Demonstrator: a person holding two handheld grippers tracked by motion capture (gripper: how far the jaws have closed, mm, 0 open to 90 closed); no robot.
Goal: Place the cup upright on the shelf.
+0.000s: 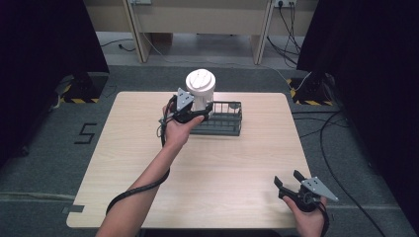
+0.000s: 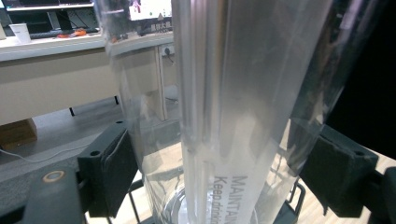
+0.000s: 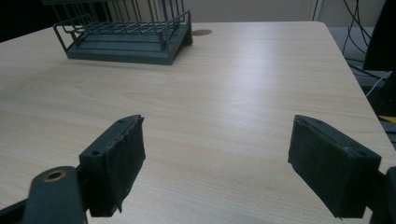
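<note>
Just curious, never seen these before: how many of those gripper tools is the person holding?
2. The left gripper is closed around the clear bottle at the wire rack; the right gripper sits open at the table's near-right corner.

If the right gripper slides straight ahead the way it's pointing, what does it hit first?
Bare wooden table first; farther on, probably the dark wire rack, slightly left of the right gripper's line.

A light wooden table [image 1: 222, 187] stands on grey carpet [image 1: 44, 163]. Black cables [image 1: 341, 143] trail across the floor beside it.
</note>
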